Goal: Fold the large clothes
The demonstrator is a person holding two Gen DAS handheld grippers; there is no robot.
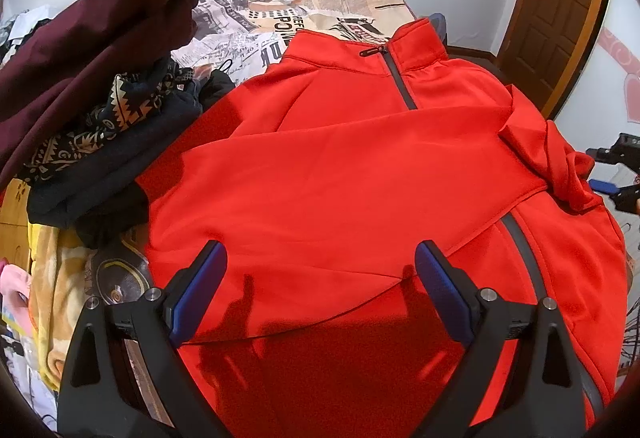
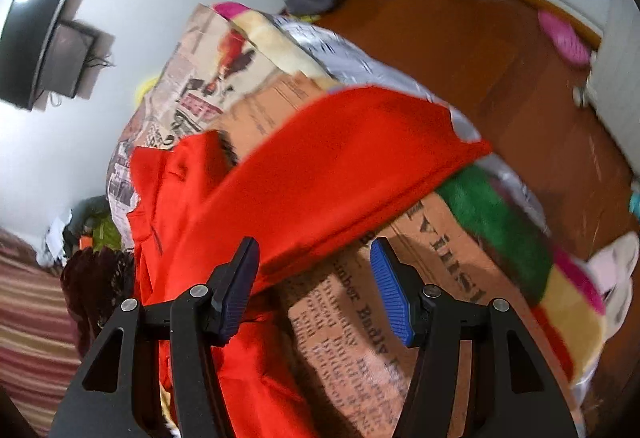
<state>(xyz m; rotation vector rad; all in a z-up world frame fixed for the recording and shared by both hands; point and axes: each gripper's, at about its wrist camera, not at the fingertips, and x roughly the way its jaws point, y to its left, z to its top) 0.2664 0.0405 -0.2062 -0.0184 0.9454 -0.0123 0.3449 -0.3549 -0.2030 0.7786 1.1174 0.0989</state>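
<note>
A red zip-neck jacket (image 1: 360, 165) lies spread on the newsprint-patterned bed cover (image 1: 256, 21), collar at the far end, one sleeve folded across its chest. My left gripper (image 1: 320, 278) is open and empty, hovering just above the jacket's lower part. In the right wrist view the jacket's edge (image 2: 340, 173) lies over the bed's side. My right gripper (image 2: 314, 278) is open and empty, close to that red edge, its left finger beside the fabric. The right gripper also shows at the far right of the left wrist view (image 1: 624, 173).
A maroon garment (image 1: 92, 29) and dark patterned clothes (image 1: 104, 133) are piled left of the jacket. A yellow blanket (image 1: 52, 278) lies at the near left. A wooden door (image 1: 560, 9) stands at the back right. Wooden floor (image 2: 500, 49) and a pink slipper (image 2: 564, 37) lie beyond the bed.
</note>
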